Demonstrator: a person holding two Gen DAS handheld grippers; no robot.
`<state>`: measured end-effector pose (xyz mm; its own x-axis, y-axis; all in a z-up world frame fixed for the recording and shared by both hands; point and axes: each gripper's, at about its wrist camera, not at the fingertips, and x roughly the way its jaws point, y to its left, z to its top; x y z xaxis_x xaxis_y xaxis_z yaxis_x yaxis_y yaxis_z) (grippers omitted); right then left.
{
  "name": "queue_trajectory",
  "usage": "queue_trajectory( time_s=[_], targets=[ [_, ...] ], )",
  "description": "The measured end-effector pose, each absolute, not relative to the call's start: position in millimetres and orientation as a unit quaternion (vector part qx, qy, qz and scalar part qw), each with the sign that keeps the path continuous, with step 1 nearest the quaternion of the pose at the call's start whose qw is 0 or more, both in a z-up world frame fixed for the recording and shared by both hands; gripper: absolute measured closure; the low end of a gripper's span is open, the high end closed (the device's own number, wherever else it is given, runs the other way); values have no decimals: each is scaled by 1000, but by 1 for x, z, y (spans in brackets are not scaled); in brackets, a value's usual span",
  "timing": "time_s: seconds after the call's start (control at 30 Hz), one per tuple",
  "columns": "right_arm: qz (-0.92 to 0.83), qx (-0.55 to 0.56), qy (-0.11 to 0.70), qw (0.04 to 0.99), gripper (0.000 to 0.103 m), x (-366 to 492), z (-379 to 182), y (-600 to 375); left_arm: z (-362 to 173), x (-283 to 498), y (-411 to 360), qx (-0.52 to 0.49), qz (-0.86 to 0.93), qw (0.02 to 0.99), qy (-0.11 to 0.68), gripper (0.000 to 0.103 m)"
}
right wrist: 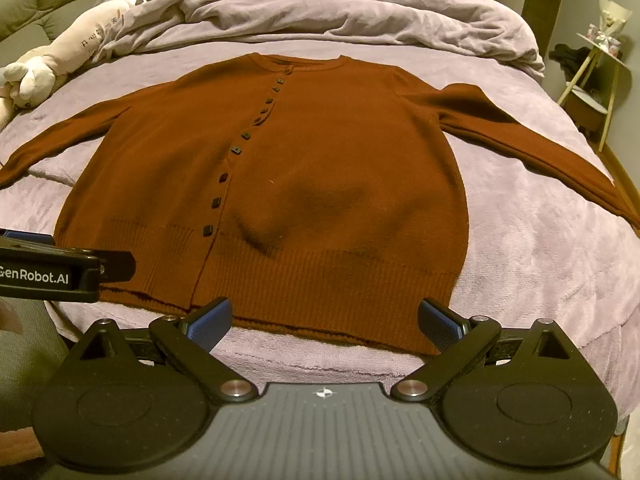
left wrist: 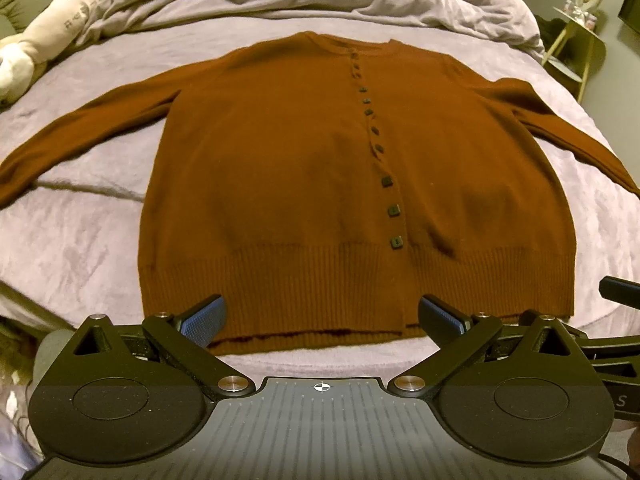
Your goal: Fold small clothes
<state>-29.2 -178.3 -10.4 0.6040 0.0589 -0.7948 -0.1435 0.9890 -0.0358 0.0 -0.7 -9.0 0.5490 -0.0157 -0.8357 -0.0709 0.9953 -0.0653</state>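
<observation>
One brown cardigan (left wrist: 280, 168) lies flat and face up on the bed (left wrist: 80, 248), buttoned, both sleeves stretched out to the sides, its ribbed hem nearest the cameras. Ten dark buttons (left wrist: 391, 211) can be counted down its front. The left claw (left wrist: 320, 318) hangs over the hem with fingers spread wide, empty. The right claw (right wrist: 326, 320) is likewise spread and empty, over the hem's right half. One stuffed toy (right wrist: 60, 56) lies beside the rumpled blanket (right wrist: 320, 12).

Dim, warm light (fisheye-warped edges).
</observation>
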Motion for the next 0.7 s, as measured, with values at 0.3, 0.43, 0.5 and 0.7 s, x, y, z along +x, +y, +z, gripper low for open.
queue_trajectory(
  time_s=[0.3,0.43,0.5,0.7],
  targets=[
    [56,-47,440,895,4,-29,-10,-178,-10,-1,0,-45,16,879,475,0],
    [58,-47,439,895,4,-30,-10,-178,-10,-1,0,-45,16,878,475,0],
    [59,-48,438,896,4,-30,-9,-178,-10,-1,0,-46,16,878,475,0],
    [59,-50,437,896,4,-30,-10,-178,-10,-1,0,-46,16,878,476,0]
  ],
)
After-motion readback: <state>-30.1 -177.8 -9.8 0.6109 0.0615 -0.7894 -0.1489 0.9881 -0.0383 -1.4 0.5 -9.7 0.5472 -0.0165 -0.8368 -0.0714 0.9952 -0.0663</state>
